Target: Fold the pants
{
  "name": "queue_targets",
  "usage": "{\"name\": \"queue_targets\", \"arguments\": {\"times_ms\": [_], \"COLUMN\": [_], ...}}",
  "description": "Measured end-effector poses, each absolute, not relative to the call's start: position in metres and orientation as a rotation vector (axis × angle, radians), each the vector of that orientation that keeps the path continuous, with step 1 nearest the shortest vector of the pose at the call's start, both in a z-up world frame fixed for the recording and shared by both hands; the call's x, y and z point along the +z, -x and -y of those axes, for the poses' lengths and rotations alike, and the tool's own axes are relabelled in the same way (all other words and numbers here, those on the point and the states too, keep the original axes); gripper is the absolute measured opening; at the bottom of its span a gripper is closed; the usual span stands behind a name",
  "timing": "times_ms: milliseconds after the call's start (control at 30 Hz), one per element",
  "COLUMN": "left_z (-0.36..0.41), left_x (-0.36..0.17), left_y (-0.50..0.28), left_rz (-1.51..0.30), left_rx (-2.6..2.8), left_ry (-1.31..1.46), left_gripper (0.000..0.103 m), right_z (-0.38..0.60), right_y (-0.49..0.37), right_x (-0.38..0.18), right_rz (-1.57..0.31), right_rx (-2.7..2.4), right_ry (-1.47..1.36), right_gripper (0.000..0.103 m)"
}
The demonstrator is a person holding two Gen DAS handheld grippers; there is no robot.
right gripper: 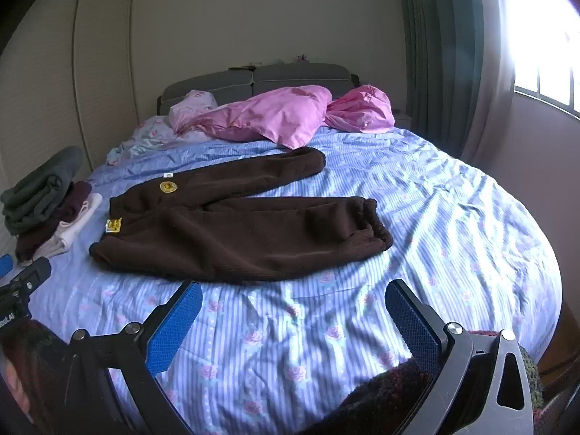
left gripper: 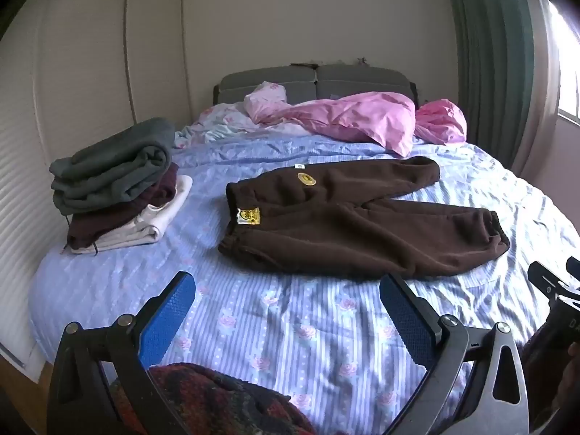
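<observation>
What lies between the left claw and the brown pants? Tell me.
Only bare blue striped bedsheet lies between the open left claw and the brown pants; the left wrist view shows it.

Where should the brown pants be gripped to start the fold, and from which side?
Probably at both ends of the near edge of the brown pants: left tool on the waistband corner, right tool on the near cuff. Come in low from the near side; they lie flat, waistband left, legs splayed right.
</observation>
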State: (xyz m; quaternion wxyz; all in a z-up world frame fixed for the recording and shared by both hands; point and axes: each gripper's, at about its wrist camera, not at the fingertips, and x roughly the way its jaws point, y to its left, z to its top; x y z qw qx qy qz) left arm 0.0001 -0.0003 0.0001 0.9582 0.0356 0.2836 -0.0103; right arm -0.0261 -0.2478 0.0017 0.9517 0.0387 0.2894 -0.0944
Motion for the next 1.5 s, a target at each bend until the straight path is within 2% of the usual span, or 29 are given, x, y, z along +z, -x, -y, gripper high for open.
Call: {"name": "queue_targets", "arguments": {"times_ms": [1500], "left_z": [0.0030], "left_x": [0.0015], "left_y": [0.0011], "left_rz": [-0.562], "left_rx": [-0.053], "left_ry": [-0.066], "left_gripper": [0.103], "right_z": [0.2472], "right_y": [0.0254], "right_x": [0.0021], "right_rz": [-0.589], "right_rx": [-0.193], "right_ry": [-0.076], "right_gripper": [0.103]}}
